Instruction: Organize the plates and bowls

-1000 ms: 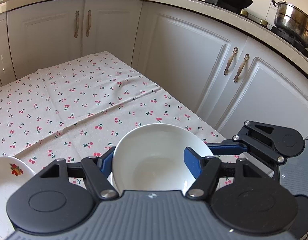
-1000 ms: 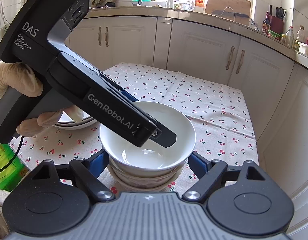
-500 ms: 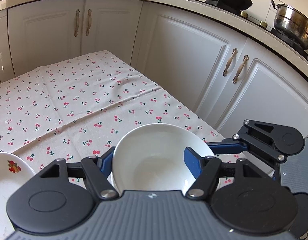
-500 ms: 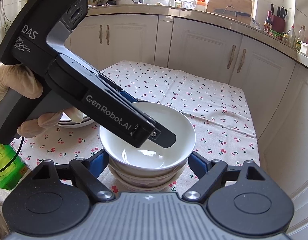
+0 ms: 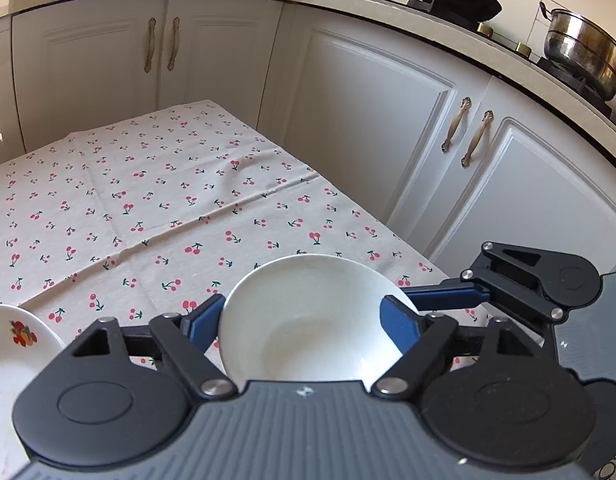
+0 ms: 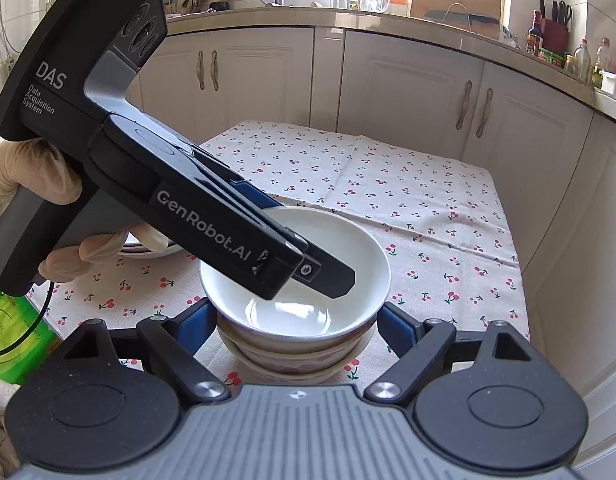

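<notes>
bowls first, from the left wrist view: a white bowl [image 5: 308, 320] sits straight ahead of the left gripper [image 5: 308, 322], between its two blue fingers [image 5: 201, 326]. the jaws have just been opening. the finger on the far right lies over the bowl's rim and reaches inside, the other stands outside the wall, and neither seems to press any more, so i read the bowl as let go. ahead of it stretches the cherry-print tablecloth [image 5: 147, 200]. off to the tool's left is the edge of a fruit-print plate [image 5: 11, 344]. the right gripper's [image 5: 460, 294] finger comes in from the right, beside the bowl.

from the right wrist view: the white bowl [image 6: 295, 276] tops a stack of bowls [image 6: 299, 356] directly ahead of the right gripper [image 6: 295, 326], whose jaws have also just been widening and stand clear of the stack on both sides, holding nothing. the left gripper [image 6: 308, 276] slants down from the upper left with its tip inside the top bowl, a gloved hand [image 6: 63, 256] on its handle. more plates [image 6: 147, 250] lie behind that hand.

judging the step as releasing the nested bowl, the left tool should lift its inner finger straight up and out without hooking the rim, and the right tool should stay near the stack in case it rocks.
</notes>
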Tool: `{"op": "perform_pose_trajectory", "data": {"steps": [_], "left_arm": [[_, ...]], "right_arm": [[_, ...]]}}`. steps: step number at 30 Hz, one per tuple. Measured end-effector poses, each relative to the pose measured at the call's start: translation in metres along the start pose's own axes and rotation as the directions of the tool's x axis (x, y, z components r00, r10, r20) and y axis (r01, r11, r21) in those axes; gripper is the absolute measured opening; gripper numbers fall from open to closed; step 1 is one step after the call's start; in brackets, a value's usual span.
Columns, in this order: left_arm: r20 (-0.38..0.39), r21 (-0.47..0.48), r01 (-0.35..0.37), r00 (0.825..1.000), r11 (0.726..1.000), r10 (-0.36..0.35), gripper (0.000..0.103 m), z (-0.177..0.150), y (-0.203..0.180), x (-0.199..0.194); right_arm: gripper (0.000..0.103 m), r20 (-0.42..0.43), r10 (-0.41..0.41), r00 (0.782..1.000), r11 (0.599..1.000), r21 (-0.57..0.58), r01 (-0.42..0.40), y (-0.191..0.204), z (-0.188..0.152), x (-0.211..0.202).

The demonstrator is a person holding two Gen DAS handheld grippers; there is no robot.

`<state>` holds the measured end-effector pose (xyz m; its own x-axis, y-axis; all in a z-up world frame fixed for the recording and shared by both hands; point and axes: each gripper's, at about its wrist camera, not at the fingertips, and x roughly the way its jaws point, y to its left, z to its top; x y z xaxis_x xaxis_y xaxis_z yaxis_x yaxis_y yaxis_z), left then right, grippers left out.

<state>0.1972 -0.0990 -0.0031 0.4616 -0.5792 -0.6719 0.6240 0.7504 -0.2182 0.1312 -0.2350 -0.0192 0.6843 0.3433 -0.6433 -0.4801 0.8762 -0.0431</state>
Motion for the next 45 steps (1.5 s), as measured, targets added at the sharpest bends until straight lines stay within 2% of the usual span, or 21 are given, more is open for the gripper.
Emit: {"op": "perform_pose_trajectory", "data": {"steps": [2, 6, 11, 17, 21, 29, 38, 45], "left_arm": [[0.015, 0.011, 0.003, 1.000, 1.000, -0.003, 0.086, 0.000, -0.001, -0.003], [0.049, 0.029, -0.018, 0.999, 0.999, 0.016, 0.095, -0.001, -0.001, -0.012], [0.063, 0.060, -0.029, 0.998, 0.998, 0.026, 0.098, -0.008, -0.001, -0.027], [0.020, 0.144, -0.070, 0.997, 0.987, 0.068, 0.100, -0.029, -0.005, -0.045], [-0.012, 0.164, -0.067, 0.997, 0.984, 0.070, 0.101, -0.045, -0.005, -0.051], [-0.100, 0.215, -0.029, 0.994, 0.976, 0.052, 0.101, -0.068, -0.008, -0.025], [-0.184, 0.214, 0.003, 0.982, 0.977, 0.037, 0.101, -0.071, 0.002, 0.010], [-0.220, 0.266, 0.026, 0.975, 0.964, 0.034, 0.101, -0.068, 0.005, 0.025]], "right_arm": [[0.103, 0.028, -0.005, 1.000, 1.000, -0.011, 0.006, 0.000, 0.000, -0.004], [0.103, 0.060, 0.014, 0.998, 1.000, -0.023, -0.013, 0.000, 0.002, -0.012], [0.103, 0.047, -0.007, 0.999, 0.999, -0.041, 0.008, -0.001, 0.000, -0.013], [0.103, 0.044, -0.013, 0.999, 0.996, -0.082, 0.017, -0.003, -0.007, -0.021], [0.103, 0.013, -0.019, 1.000, 0.994, -0.105, 0.020, -0.006, -0.016, -0.021], [0.103, -0.081, -0.020, 0.997, 0.996, -0.089, 0.013, -0.016, -0.030, 0.001], [0.103, -0.148, 0.003, 0.989, 0.997, -0.082, -0.015, -0.024, -0.035, 0.028], [0.103, -0.175, 0.039, 0.984, 0.993, -0.099, -0.057, -0.029, -0.033, 0.042]]}}
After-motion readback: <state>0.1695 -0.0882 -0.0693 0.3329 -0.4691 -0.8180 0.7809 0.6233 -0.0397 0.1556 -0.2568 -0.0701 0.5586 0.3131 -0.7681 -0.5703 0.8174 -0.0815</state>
